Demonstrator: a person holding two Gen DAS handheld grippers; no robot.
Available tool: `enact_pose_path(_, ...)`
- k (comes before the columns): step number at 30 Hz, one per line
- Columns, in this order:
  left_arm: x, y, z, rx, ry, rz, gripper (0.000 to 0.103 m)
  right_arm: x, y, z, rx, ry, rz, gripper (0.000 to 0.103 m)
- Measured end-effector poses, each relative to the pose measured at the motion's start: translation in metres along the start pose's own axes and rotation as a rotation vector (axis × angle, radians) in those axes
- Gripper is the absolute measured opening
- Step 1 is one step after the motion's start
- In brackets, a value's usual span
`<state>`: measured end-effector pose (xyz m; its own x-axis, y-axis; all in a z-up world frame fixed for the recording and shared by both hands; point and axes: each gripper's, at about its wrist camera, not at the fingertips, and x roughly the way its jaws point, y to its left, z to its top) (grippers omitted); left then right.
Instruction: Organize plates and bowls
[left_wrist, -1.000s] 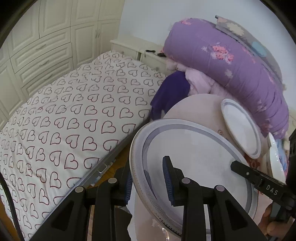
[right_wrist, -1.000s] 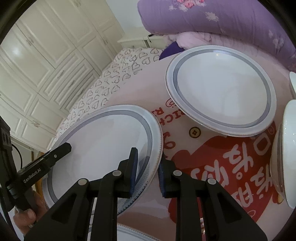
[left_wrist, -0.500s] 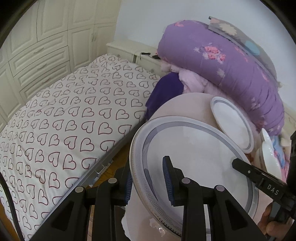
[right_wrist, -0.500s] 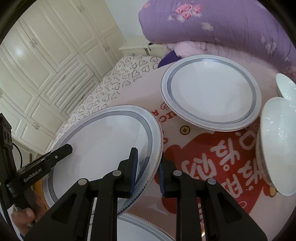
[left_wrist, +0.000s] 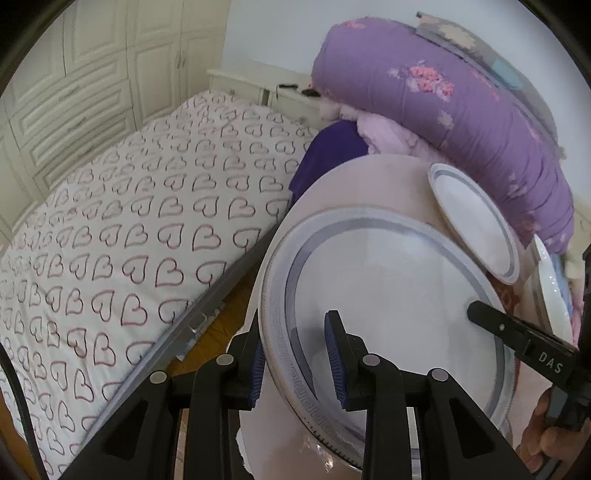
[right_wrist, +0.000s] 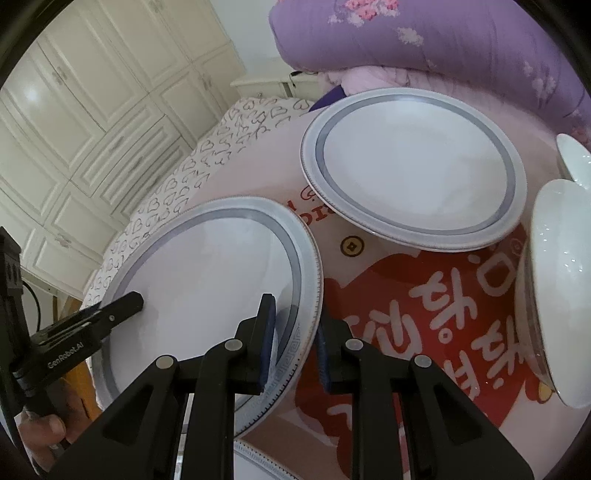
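Both the left gripper (left_wrist: 295, 363) and the right gripper (right_wrist: 293, 341) are pinching opposite rim edges of the grey-banded plate (right_wrist: 207, 284) between their jaws, holding it above the surface (right_wrist: 388, 295), near the second grey-banded plate (right_wrist: 413, 170).

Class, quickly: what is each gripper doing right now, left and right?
Left gripper: shut on the rim of the grey-banded plate.
Right gripper: shut on the opposite rim of the same plate.
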<state>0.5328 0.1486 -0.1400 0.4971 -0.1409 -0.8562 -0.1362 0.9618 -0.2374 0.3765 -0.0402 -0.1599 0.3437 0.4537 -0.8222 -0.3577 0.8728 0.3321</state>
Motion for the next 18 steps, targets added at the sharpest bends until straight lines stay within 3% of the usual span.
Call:
enact_pose_path(9,0.006,0.000,0.005,0.027,0.025,-0.007,0.027,0.007,-0.006,0.000,0.045,0.068,0.072,0.023)
enact_pose_path(18,0.008,0.017,0.007,-0.031,0.034,-0.057,0.022,0.008,-0.002,0.001,0.050,0.063,0.059,0.020)
